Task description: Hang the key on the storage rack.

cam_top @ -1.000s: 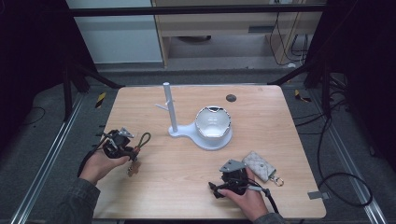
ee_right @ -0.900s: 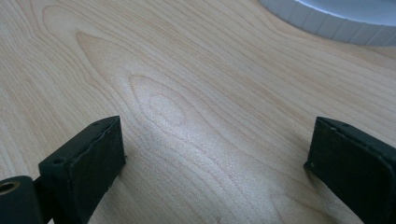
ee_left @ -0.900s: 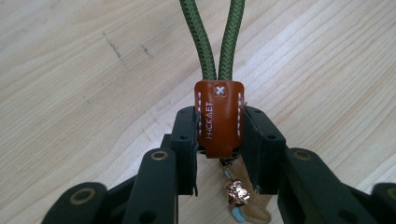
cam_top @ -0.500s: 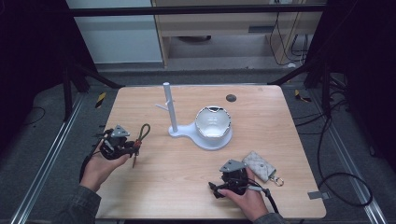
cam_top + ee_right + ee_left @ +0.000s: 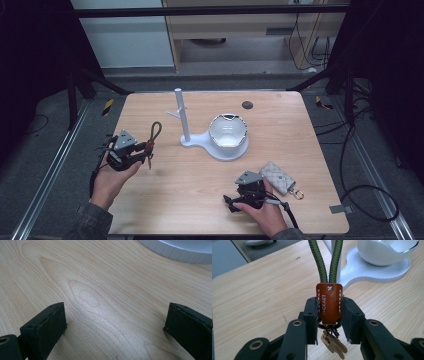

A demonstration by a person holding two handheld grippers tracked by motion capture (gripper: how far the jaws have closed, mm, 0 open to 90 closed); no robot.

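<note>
Keychain (image 5: 329, 302) now lifted off table (image 5: 175, 190), loop swung up toward stand (image 5: 183, 116), left of frame | left gripper (image 5: 134, 152) pinching its leather tab | right gripper (image 5: 248, 194) spread, idle, lower right | hanging likely next

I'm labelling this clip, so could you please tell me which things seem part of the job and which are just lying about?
Likely in use:
- green cord keychain with brown leather tab, clamped in the left gripper
- white stand with pegged post
- white bowl

Lying about:
- grey quilted key pouch
- open right gripper
</note>
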